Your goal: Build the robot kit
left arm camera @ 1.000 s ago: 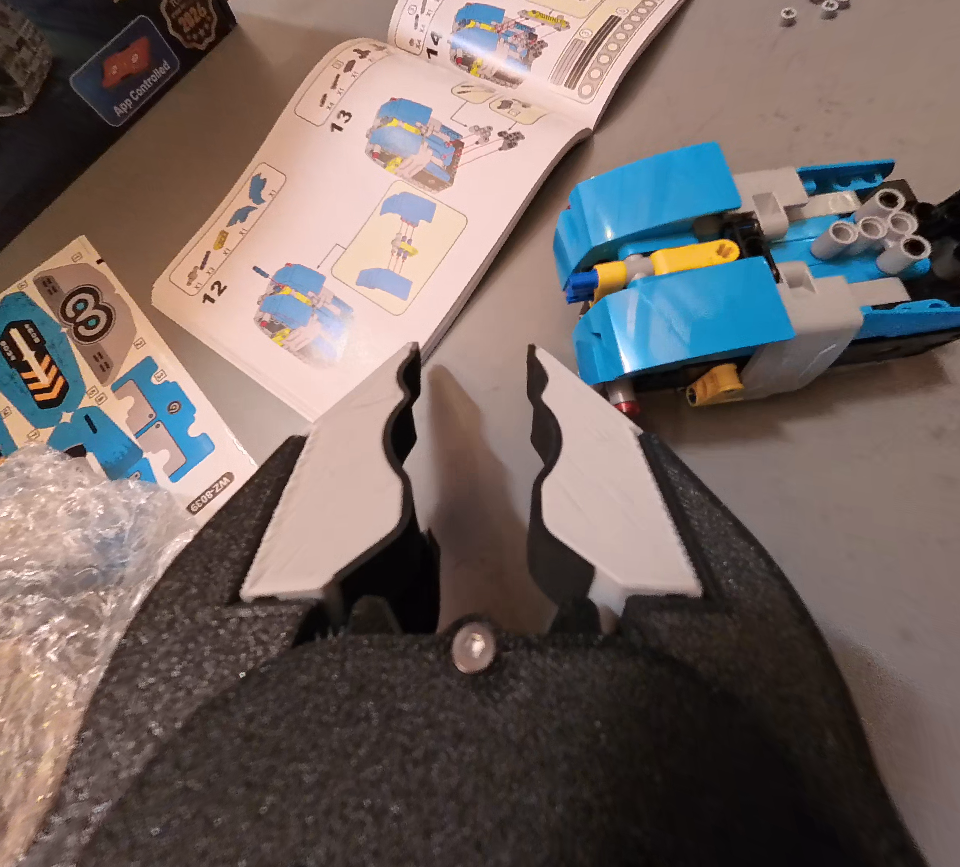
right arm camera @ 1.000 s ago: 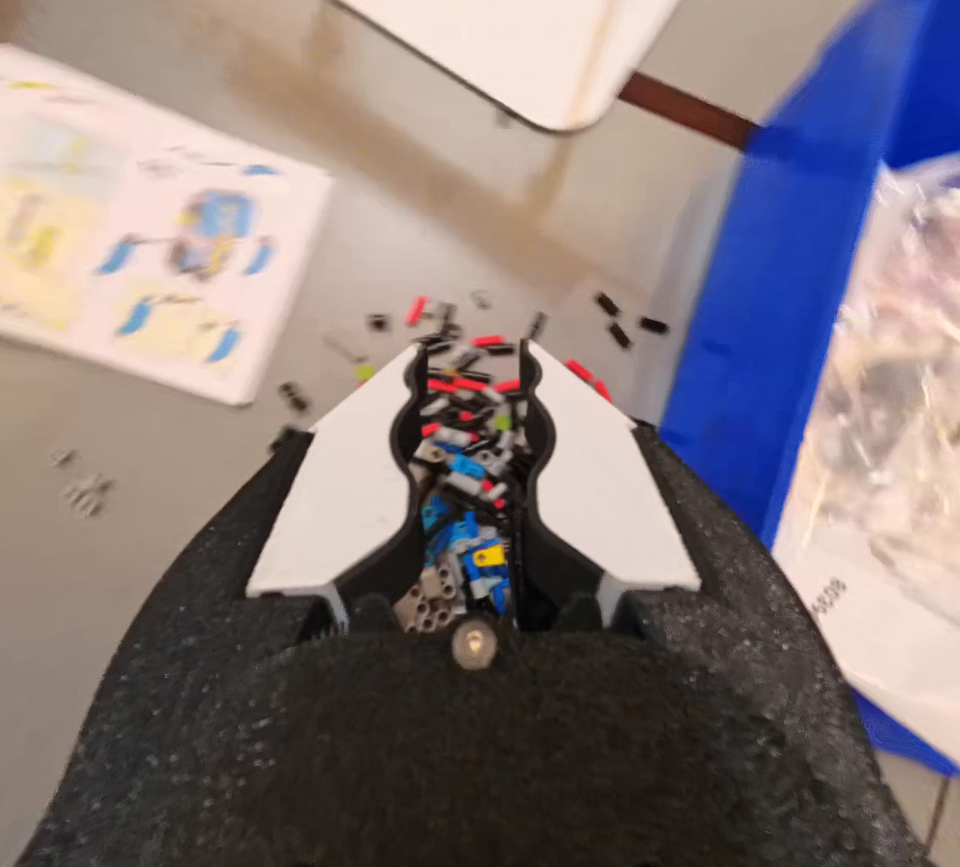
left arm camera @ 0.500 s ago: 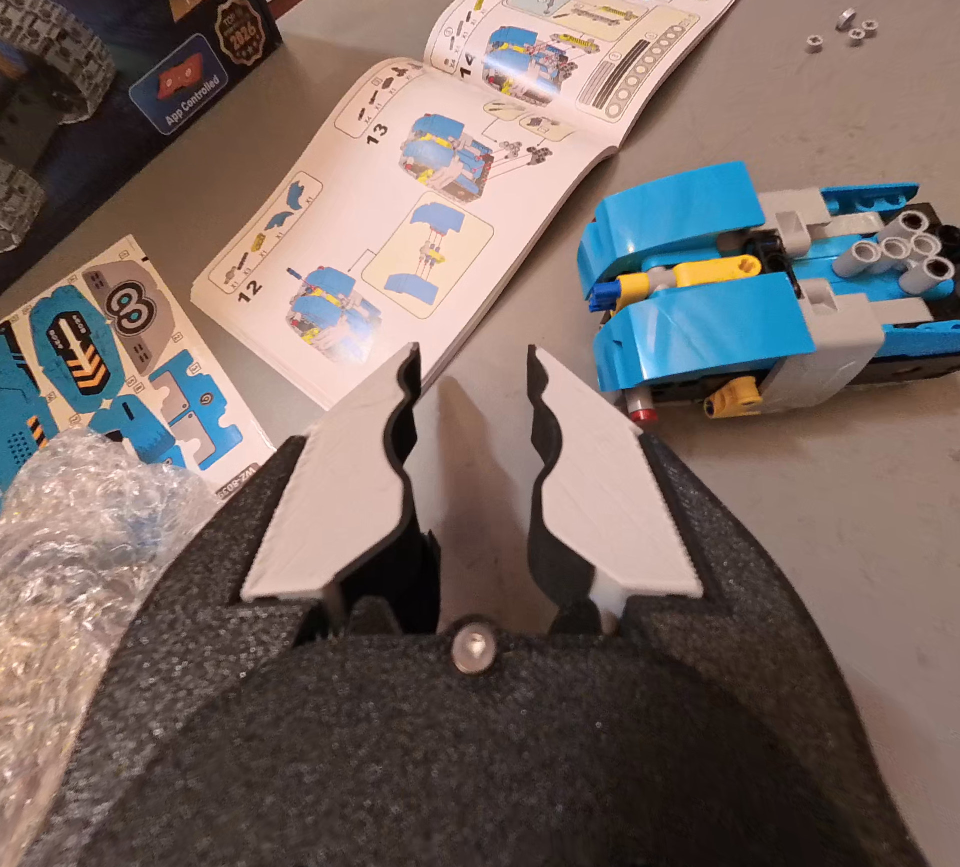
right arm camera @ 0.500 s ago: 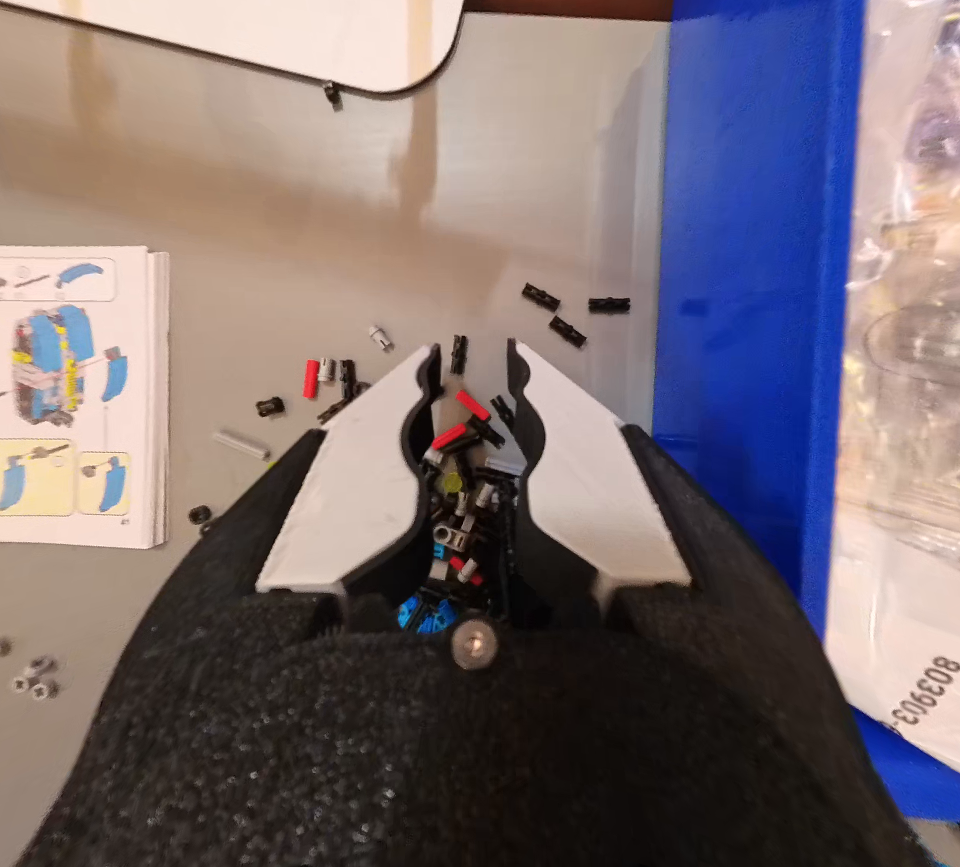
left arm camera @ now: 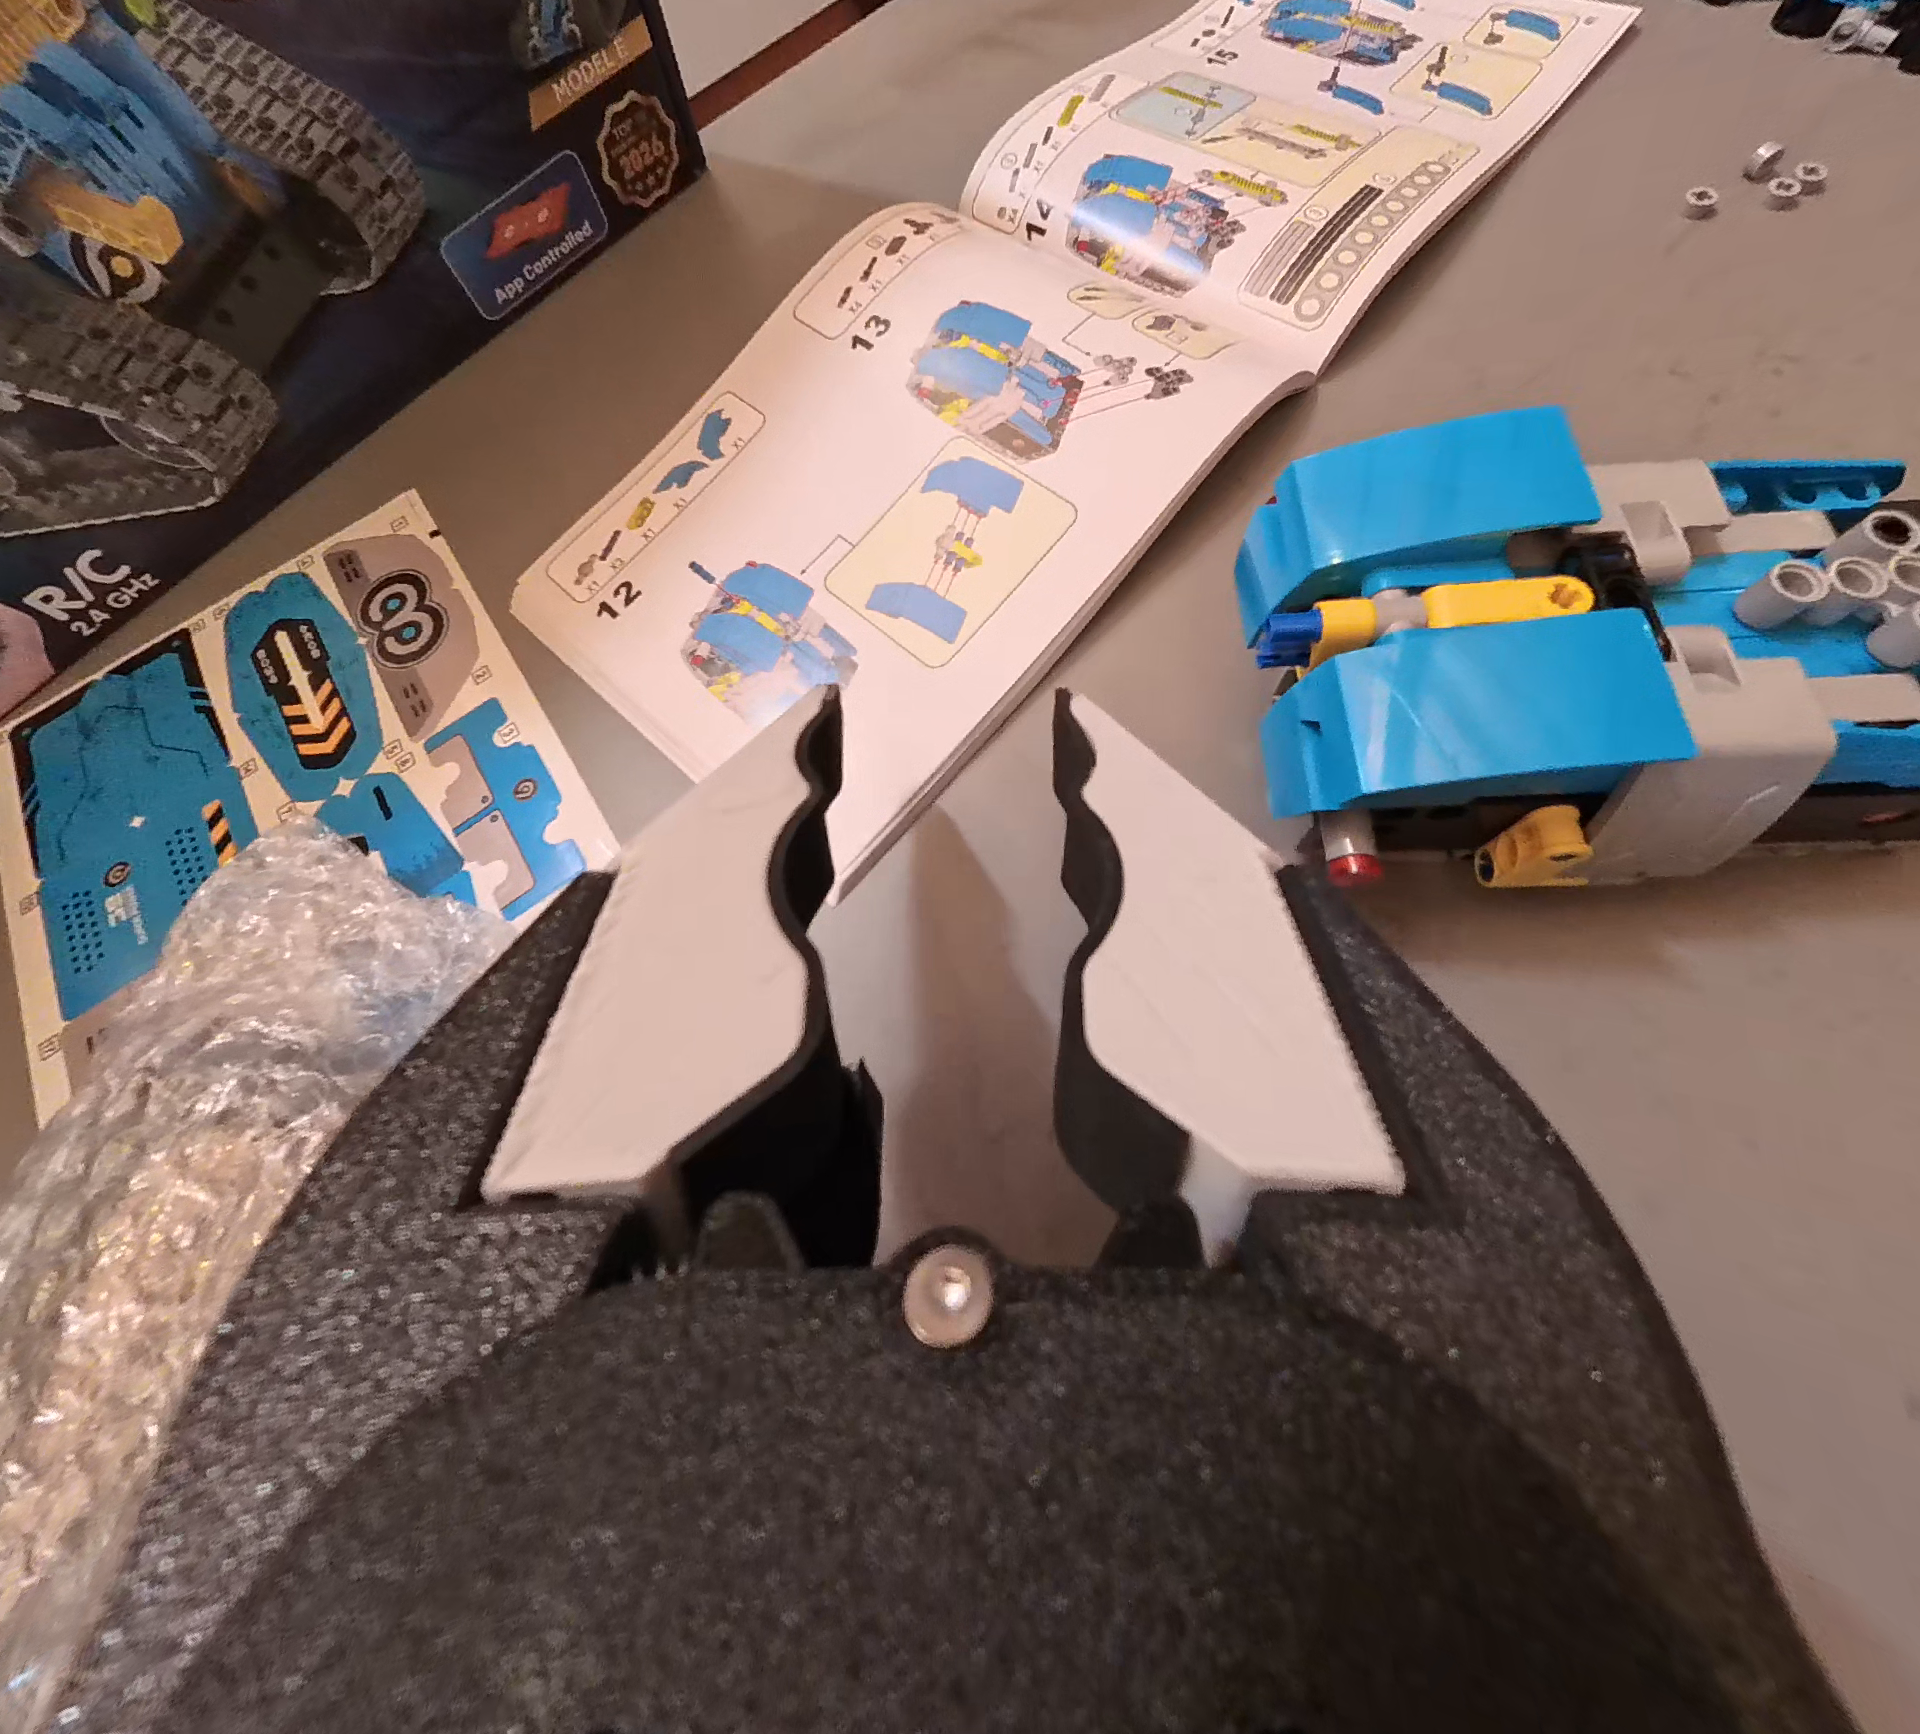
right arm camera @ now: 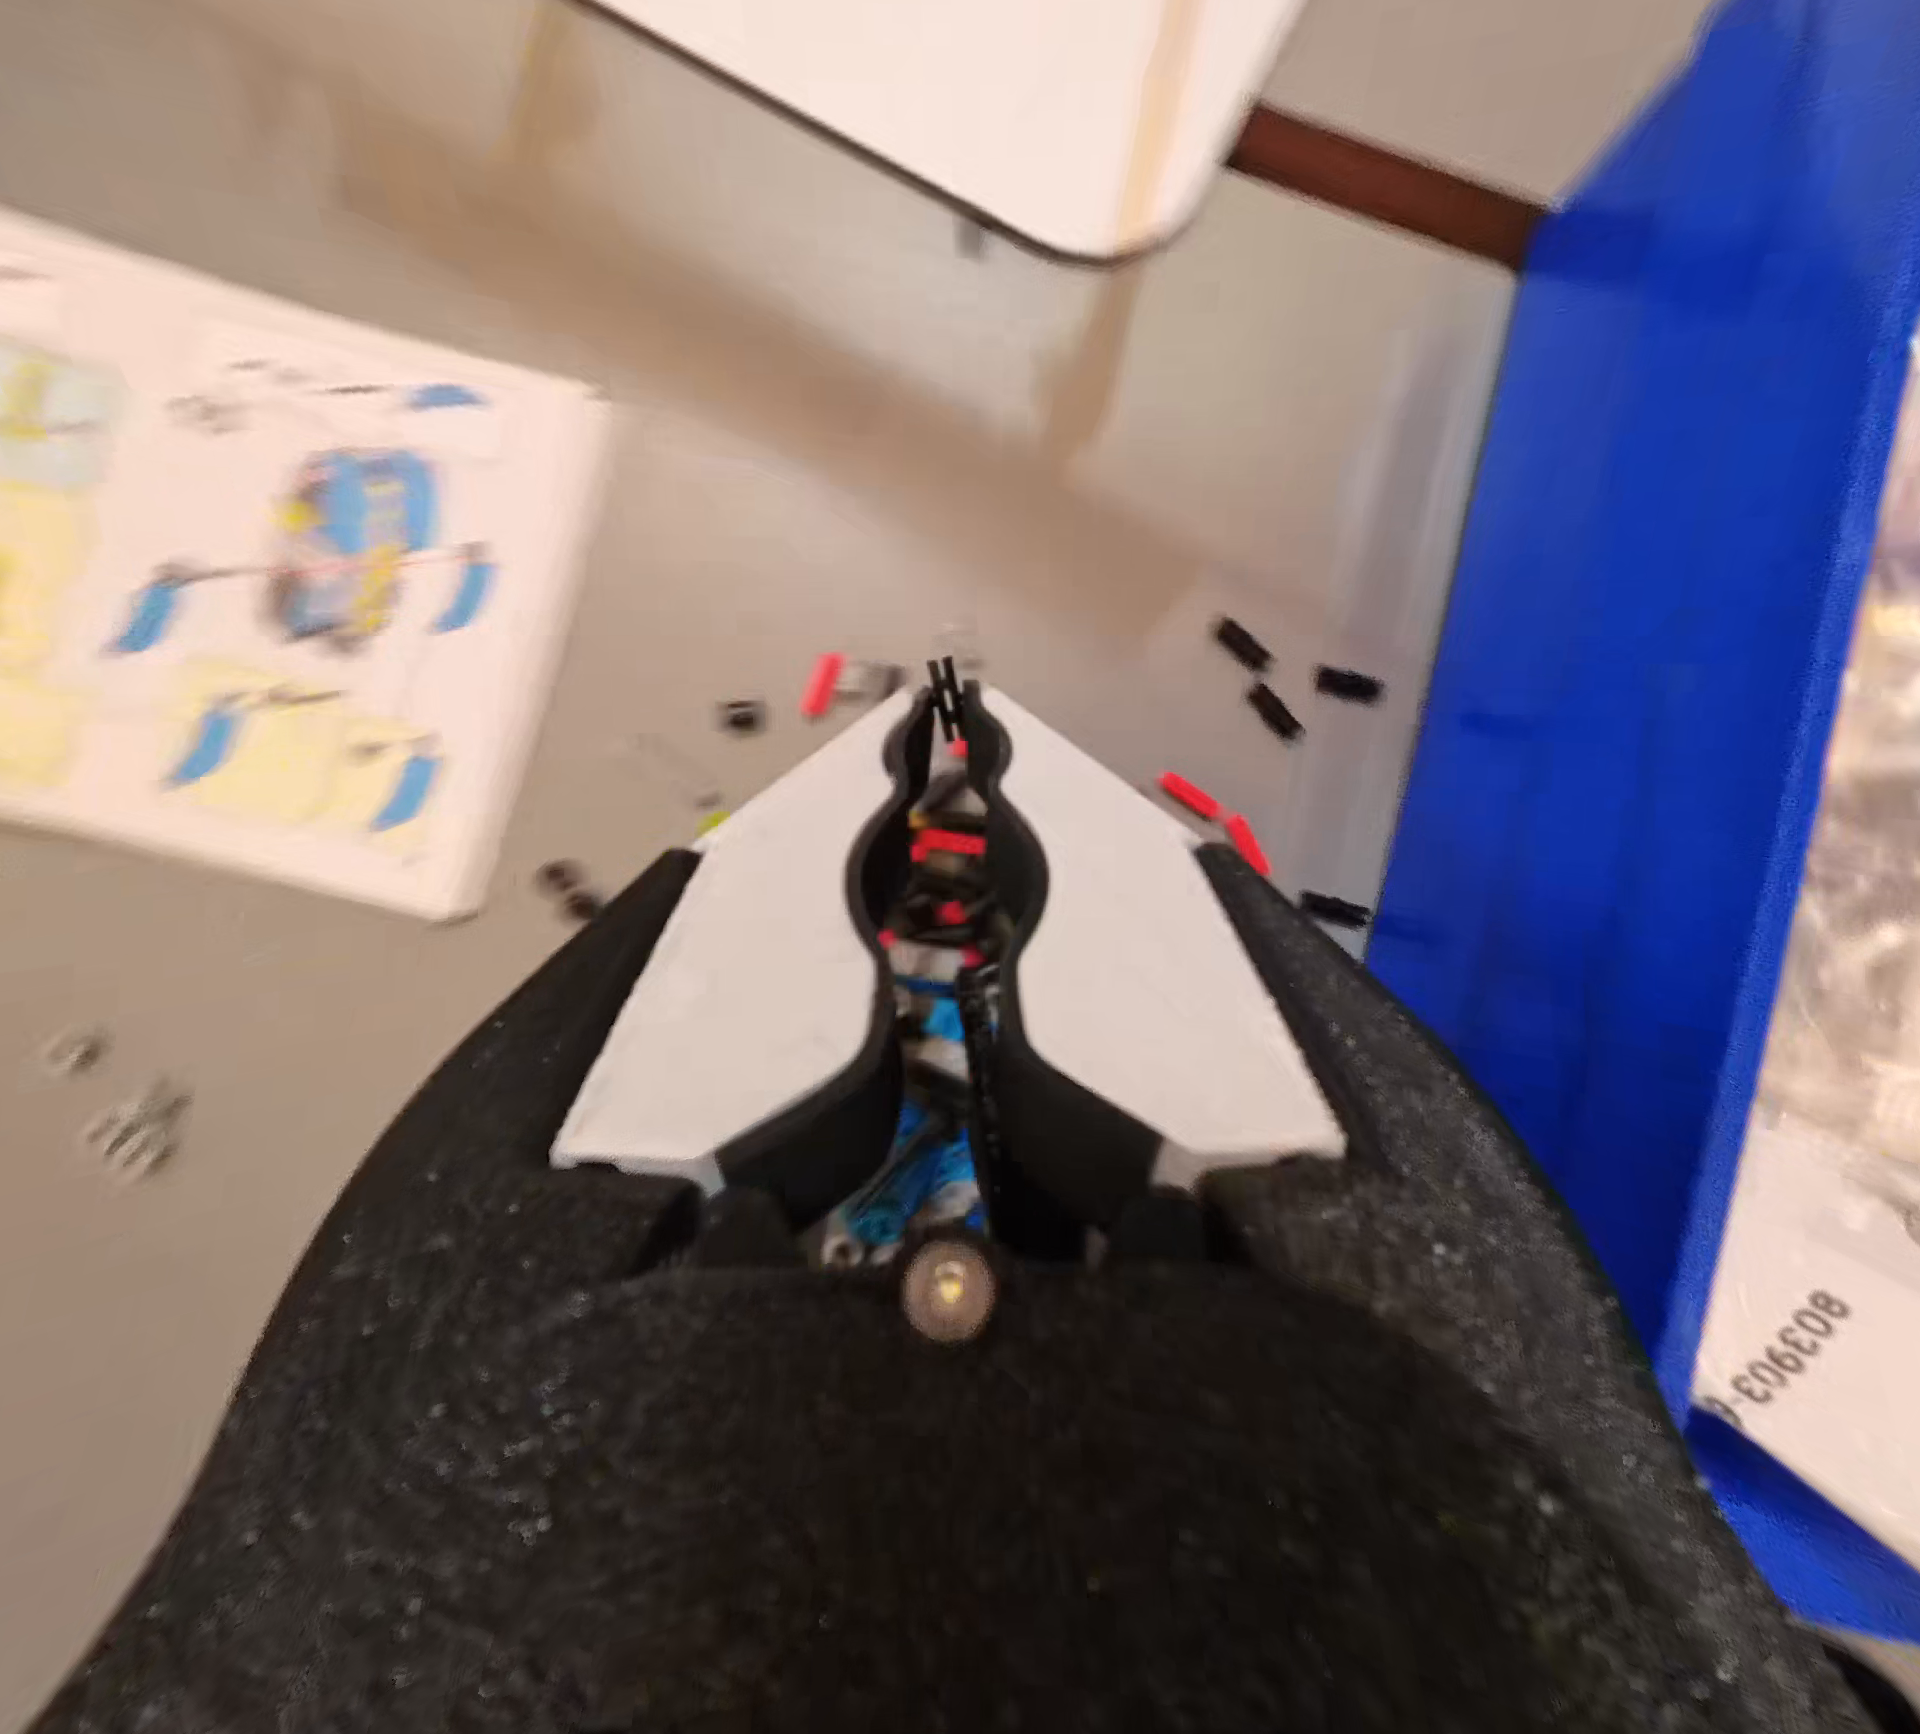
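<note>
Left tongs [left arm camera: 943,708] gape empty; right tongs [right arm camera: 948,697] are pinched together at the tips

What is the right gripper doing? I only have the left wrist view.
Observer: The right gripper is shut on a small black pin.
Operator: Anything beside it?
Observer: A blue bin stands just to its right, with a clear plastic bag in it.
Operator: Spare pins nearby?
Observer: Several more black pins lie on the table between the gripper and the bin.
</note>
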The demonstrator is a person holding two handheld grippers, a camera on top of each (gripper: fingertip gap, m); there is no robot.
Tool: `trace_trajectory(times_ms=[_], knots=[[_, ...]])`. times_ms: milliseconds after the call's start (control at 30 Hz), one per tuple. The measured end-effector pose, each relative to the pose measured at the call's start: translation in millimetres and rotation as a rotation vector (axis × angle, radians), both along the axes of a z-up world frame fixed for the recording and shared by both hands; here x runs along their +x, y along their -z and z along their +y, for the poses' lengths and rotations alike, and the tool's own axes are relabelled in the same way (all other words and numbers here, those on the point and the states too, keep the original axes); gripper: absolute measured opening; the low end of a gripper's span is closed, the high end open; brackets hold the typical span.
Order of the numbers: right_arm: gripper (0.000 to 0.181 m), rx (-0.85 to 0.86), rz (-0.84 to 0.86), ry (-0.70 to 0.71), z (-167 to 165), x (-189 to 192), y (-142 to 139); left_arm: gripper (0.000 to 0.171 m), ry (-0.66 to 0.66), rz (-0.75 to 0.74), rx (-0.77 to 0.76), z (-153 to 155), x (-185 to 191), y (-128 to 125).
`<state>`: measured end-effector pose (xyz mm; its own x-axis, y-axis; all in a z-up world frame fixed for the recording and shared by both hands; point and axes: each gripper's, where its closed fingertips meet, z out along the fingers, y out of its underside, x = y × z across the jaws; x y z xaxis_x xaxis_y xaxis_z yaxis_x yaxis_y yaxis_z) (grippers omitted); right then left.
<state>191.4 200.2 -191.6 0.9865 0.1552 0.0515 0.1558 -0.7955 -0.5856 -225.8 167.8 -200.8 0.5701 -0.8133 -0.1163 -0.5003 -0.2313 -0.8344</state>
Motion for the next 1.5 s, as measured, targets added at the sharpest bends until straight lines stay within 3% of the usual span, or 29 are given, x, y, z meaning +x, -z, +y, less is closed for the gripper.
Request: trace_trajectory(times_ms=[67, 167, 300, 433, 600, 700, 767, 833, 900, 1000, 1100, 1267, 1433, 1500], knots=[[0.005, 0.033, 0.061, -0.261, -19.5, -52.4, -16.5, 0.041, -0.002, 0.001, -0.001, 1.0, -0.6, 0.3], [0.005, -0.071, 0.120, -0.731, -85.1, -133.0, -11.4, 0.041, -0.001, 0.004, -0.007, 1.1, -0.7, 1.3], [0.005, -0.233, 0.043, -0.994, -140.2, -177.2, 18.2, 0.041, 0.004, 0.014, -0.002, 0.3, -0.1, 2.3], [0.005, -0.277, -0.007, -1.082, -161.5, -201.3, 33.0, 0.041, 0.009, 0.026, 0.010, -0.8, 0.4, 2.9], [0.006, -0.281, -0.079, -1.058, -156.4, -197.5, 42.2, 0.040, 0.012, 0.031, 0.012, -1.2, 0.8, 3.6], [0.026, -0.250, -0.017, -1.004, -148.3, -178.9, 25.8, 0.040, 0.013, 0.031, 0.014, -1.4, 0.9, 3.4], [0.026, -0.128, 0.030, -0.855, -121.2, -144.4, -1.3, 0.041, 0.014, 0.034, 0.014, -1.7, 1.1, 4.0], [0.026, 0.020, 0.032, -0.538, -74.1, -86.7, -21.6, 0.041, 0.017, 0.041, 0.015, -1.9, 1.6, 5.0], [0.026, -0.008, 0.069, -0.246, -51.0, -29.6, -12.7, 0.041, 0.019, 0.050, 0.014, -2.2, 2.0, 6.4], [0.025, -0.083, 0.226, -0.005, -37.7, 3.1, 15.9, 0.040, 0.021, 0.053, 0.014, -2.4, 2.2, 7.0], [0.025, -0.126, 0.335, 0.058, -32.7, 3.6, 31.1, 0.040, 0.020, 0.049, 0.013, -2.3, 2.0, 6.5], [0.027, -0.022, 0.200, 0.151, -14.6, 27.9, 19.4, 0.041, 0.025, 0.064, 0.019, -3.1, 2.6, 8.1], [0.028, -0.056, 0.241, 0.032, -8.9, -8.4, 20.8, 0.041, 0.029, 0.078, 0.039, -4.3, 3.2, 8.1], [0.028, -0.091, 0.166, 0.009, -11.2, -15.1, 27.5, 0.041, 0.030, 0.080, 0.044, -4.5, 3.2, 7.9]])
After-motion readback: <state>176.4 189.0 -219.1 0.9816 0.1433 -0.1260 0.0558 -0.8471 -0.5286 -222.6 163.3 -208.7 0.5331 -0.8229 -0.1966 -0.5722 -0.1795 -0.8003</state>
